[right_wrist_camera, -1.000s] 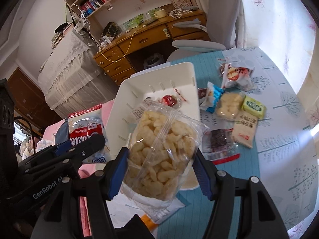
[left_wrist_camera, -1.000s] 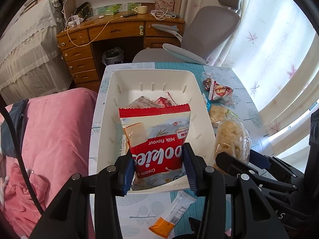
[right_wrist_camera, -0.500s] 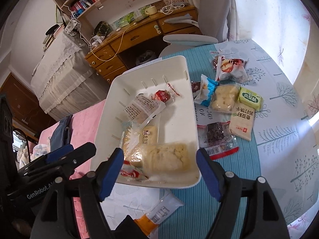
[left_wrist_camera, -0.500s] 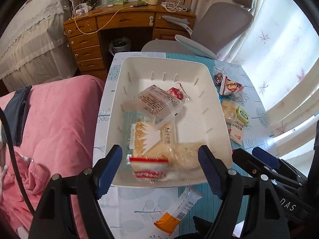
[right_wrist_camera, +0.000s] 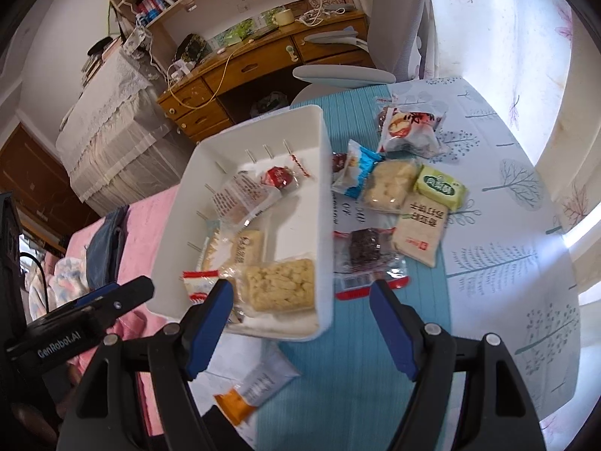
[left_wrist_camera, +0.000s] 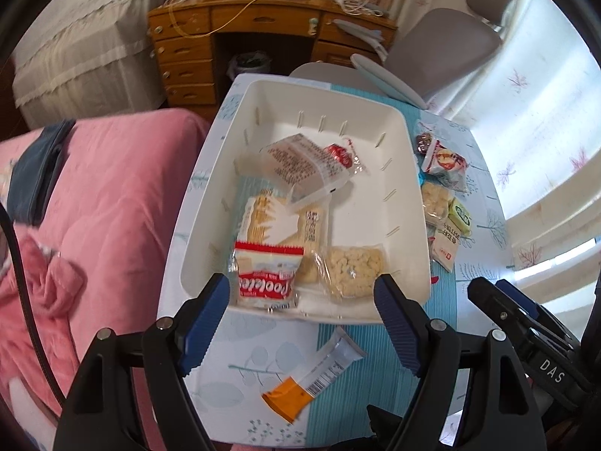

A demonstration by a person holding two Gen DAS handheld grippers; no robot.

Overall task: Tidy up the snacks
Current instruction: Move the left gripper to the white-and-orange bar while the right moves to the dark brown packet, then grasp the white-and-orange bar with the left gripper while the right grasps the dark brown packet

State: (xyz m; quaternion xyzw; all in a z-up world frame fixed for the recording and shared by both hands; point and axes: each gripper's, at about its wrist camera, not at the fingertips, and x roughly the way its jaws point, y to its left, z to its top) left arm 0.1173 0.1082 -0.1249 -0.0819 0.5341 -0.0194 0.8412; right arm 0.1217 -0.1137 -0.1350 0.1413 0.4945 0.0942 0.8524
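Observation:
A white basket (left_wrist_camera: 411,173) (right_wrist_camera: 325,203) stands on the table. It holds the red cookies pack (left_wrist_camera: 267,282), the clear puffed-snack bag (left_wrist_camera: 353,268) (right_wrist_camera: 280,283), a cracker pack (left_wrist_camera: 278,221) and other small packs. My left gripper (left_wrist_camera: 302,314) is open and empty over the basket's near edge. My right gripper (right_wrist_camera: 300,314) is open and empty above the basket's near right corner. Loose snacks lie right of the basket: a dark cake pack (right_wrist_camera: 366,248), a beige pack (right_wrist_camera: 422,229), a green pack (right_wrist_camera: 439,186).
An orange-tipped wrapper (left_wrist_camera: 315,376) (right_wrist_camera: 251,387) lies on the table in front of the basket. A pink bed (left_wrist_camera: 97,206) is to the left. A grey chair (left_wrist_camera: 443,45) and a wooden desk (left_wrist_camera: 244,26) stand beyond the table.
Both grippers opened and let go: the cookies pack and the puffed-snack bag dropped into the basket's near end. Both grippers have since drawn back and up.

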